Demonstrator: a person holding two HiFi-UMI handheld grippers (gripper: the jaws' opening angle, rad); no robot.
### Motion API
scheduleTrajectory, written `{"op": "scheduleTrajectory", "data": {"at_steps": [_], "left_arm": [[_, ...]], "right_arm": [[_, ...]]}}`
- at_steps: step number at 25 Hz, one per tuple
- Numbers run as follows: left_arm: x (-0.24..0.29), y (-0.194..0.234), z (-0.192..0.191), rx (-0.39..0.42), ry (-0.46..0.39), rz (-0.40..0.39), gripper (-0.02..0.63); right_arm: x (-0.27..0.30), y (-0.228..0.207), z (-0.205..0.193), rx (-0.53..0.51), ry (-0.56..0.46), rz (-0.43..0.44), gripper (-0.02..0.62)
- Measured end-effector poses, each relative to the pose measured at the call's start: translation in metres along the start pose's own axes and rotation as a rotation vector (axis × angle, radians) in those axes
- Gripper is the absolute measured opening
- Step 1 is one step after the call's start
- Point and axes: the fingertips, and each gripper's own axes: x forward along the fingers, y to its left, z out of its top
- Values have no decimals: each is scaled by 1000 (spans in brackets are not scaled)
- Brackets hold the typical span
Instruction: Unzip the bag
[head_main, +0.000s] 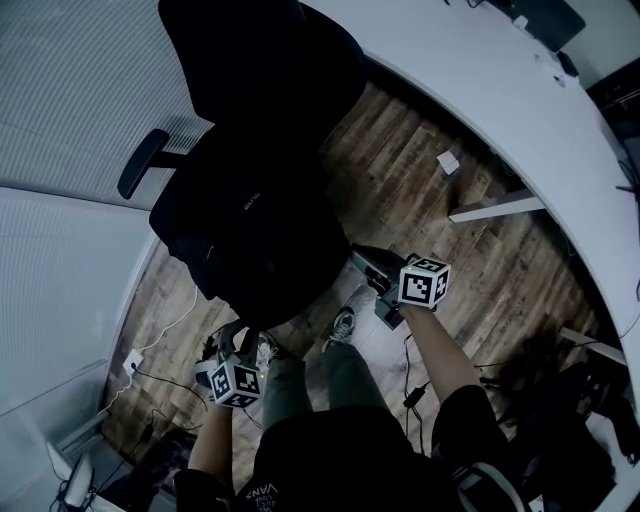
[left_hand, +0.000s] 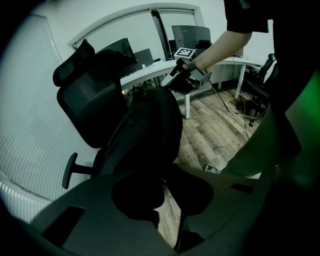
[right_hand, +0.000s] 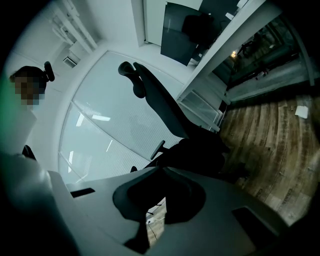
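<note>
A black backpack (head_main: 250, 220) stands on the seat of a black office chair (head_main: 260, 60). My right gripper (head_main: 365, 262) is at the bag's top edge, its jaws shut on something small there, seemingly the zipper pull. The left gripper view shows that right gripper (left_hand: 172, 84) touching the top of the bag (left_hand: 150, 125). My left gripper (head_main: 238, 347) is low at the bag's bottom edge. Its dark pads (left_hand: 145, 192) press on black bag fabric, with a thin slit of floor showing between them. In the right gripper view the bag (right_hand: 200, 155) lies just past the closed jaws (right_hand: 162, 172).
A long white desk (head_main: 480, 80) curves behind the chair, with monitors (left_hand: 192, 35) on it. Frosted glass panels (head_main: 60, 100) stand to the left. Cables (head_main: 160, 380) trail over the wood floor, and a small white object (head_main: 448, 162) lies under the desk. The person's shoe (head_main: 342, 325) is by the chair base.
</note>
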Motion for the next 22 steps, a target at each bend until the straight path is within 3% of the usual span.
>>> {"op": "scheduleTrajectory", "data": {"at_steps": [3, 6, 12, 13, 14, 22], "left_arm": [[0, -1, 1, -18, 12, -2, 80], [0, -4, 2, -34, 27, -12, 81], [-4, -6, 3, -75, 16, -12, 125], [-5, -9, 4, -91, 5, -20, 174], [-7, -11, 5, -102, -5, -25, 196], [-40, -19, 17, -137, -108, 50, 201]], "right_arm": [[-3, 5, -1, -29, 6, 2, 46], [-4, 16, -5, -130, 41, -3, 48], [-11, 28, -16, -265, 87, -82, 55], [-13, 29, -17, -273, 83, -103, 98], [-16, 31, -18, -281, 76, -123, 181], [-43, 82, -32, -441, -18, -203, 190]]}}
